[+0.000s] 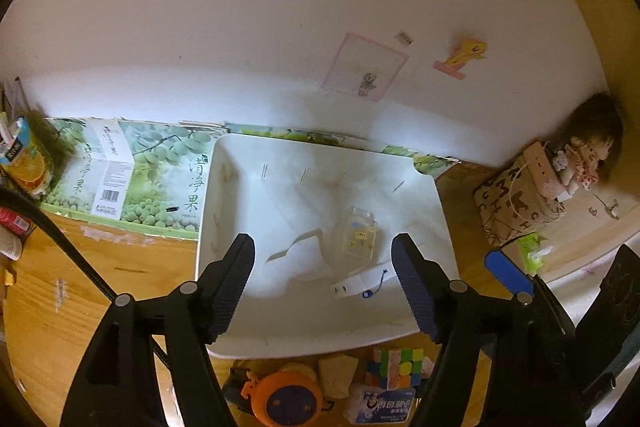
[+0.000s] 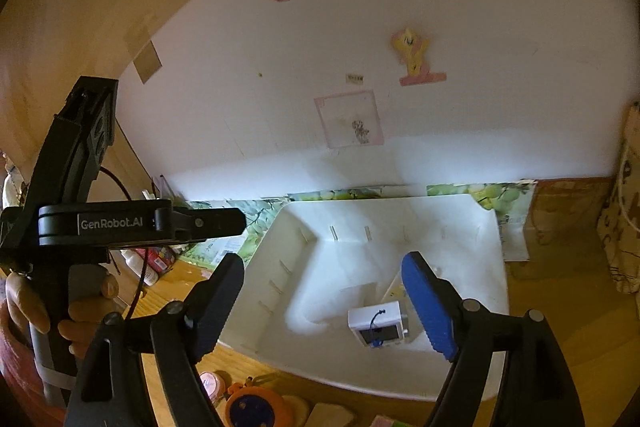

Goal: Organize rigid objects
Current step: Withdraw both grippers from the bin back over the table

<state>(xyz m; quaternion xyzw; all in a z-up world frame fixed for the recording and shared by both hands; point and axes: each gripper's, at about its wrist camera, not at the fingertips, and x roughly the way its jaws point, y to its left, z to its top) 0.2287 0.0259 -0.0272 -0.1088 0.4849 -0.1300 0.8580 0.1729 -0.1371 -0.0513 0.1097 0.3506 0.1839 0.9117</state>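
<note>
Two grippers, left (image 1: 322,291) and right (image 2: 324,307), hang over bin (image 1: 224,343), jaws wide, nothing between. I judge risk: next grab from crowded desk row, cube (image 1: 396,367) beside orange toy (image 1: 288,397), may knock neighbours. White charger (image 1: 354,285) lies flat in bin's near right part, long axis running left-right, cord end right.

Dim warm light, white glare on wall, fisheye-bent dark edges.
</note>
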